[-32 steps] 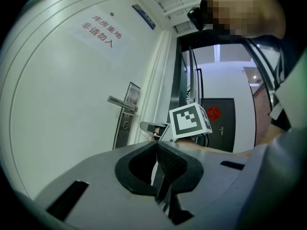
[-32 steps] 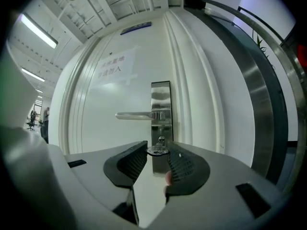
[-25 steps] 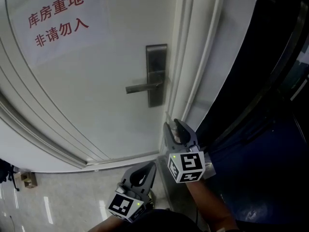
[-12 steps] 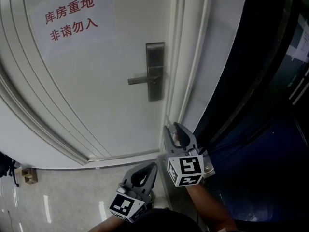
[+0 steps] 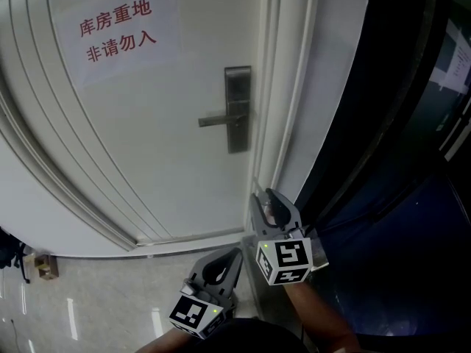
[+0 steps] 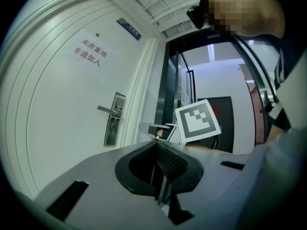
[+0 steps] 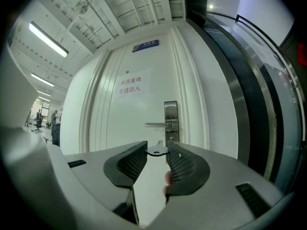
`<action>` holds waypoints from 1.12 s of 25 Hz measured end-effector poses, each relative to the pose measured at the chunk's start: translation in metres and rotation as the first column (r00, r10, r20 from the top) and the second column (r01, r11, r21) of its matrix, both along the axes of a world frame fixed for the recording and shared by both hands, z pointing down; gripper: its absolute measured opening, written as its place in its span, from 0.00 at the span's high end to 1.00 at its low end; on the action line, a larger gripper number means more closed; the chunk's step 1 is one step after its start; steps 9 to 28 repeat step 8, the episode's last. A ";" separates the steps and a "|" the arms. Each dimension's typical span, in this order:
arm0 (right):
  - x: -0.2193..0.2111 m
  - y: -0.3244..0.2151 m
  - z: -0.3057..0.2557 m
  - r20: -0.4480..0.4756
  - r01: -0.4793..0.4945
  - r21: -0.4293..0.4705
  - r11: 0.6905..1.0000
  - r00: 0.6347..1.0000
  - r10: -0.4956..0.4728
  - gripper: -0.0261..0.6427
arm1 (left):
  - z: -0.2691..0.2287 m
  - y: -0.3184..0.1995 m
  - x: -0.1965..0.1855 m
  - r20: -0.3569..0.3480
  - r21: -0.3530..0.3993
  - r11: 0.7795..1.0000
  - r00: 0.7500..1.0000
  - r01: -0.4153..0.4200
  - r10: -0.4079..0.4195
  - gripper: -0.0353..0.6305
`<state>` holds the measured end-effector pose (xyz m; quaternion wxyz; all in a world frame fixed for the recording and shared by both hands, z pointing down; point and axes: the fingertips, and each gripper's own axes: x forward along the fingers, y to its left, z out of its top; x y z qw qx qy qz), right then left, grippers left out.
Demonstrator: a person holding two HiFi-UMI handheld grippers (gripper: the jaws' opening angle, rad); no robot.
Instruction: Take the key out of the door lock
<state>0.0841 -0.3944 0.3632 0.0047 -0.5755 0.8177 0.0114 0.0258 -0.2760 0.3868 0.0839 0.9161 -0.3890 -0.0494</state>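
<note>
The white door (image 5: 147,145) carries a steel lock plate (image 5: 237,109) with a lever handle (image 5: 217,120). In the right gripper view a small silver key (image 7: 156,150) lies flat between my jaw tips, clear of the lock plate (image 7: 171,121) beyond it. My right gripper (image 5: 262,197) is shut on that key, low and just right of the door's edge. My left gripper (image 5: 234,254) hangs lower and to the left. Its pads meet with nothing between them in the left gripper view, where the left gripper (image 6: 156,143) sits beside the right gripper's marker cube (image 6: 197,121).
A paper sign with red characters (image 5: 118,29) is stuck on the door above the handle. The white door frame (image 5: 294,87) runs beside a dark glass partition (image 5: 412,160) on the right. A small box (image 5: 45,267) sits on the shiny floor at the left.
The door, its sign and the lock plate have slid a little right and down in the head view. Both grippers keep almost the same spots and the same jaw states.
</note>
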 end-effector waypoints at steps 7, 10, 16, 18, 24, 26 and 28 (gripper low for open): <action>0.001 0.000 -0.001 -0.001 -0.004 0.000 1.000 1.000 0.004 0.76 | 0.000 0.001 0.000 -0.002 -0.003 1.000 1.000 -0.004 0.004 0.94; 0.001 0.000 -0.001 -0.001 -0.005 0.000 1.000 1.000 0.005 0.76 | 0.000 0.001 0.000 -0.002 -0.002 1.000 1.000 -0.005 0.005 0.94; 0.001 0.000 -0.001 -0.001 -0.005 0.000 1.000 1.000 0.005 0.76 | 0.000 0.001 0.000 -0.002 -0.002 1.000 1.000 -0.005 0.005 0.94; 0.001 0.000 -0.001 -0.001 -0.005 0.000 1.000 1.000 0.005 0.76 | 0.000 0.001 0.000 -0.002 -0.002 1.000 1.000 -0.005 0.005 0.94; 0.001 0.000 -0.001 -0.001 -0.005 0.000 1.000 1.000 0.005 0.76 | 0.000 0.001 0.000 -0.002 -0.002 1.000 1.000 -0.005 0.005 0.94; 0.001 0.000 -0.001 -0.001 -0.005 0.000 1.000 1.000 0.005 0.76 | 0.000 0.001 0.000 -0.002 -0.002 1.000 1.000 -0.005 0.005 0.94; 0.001 0.000 -0.001 -0.001 -0.005 0.000 1.000 1.000 0.005 0.76 | 0.000 0.001 0.000 -0.002 -0.002 1.000 1.000 -0.005 0.005 0.94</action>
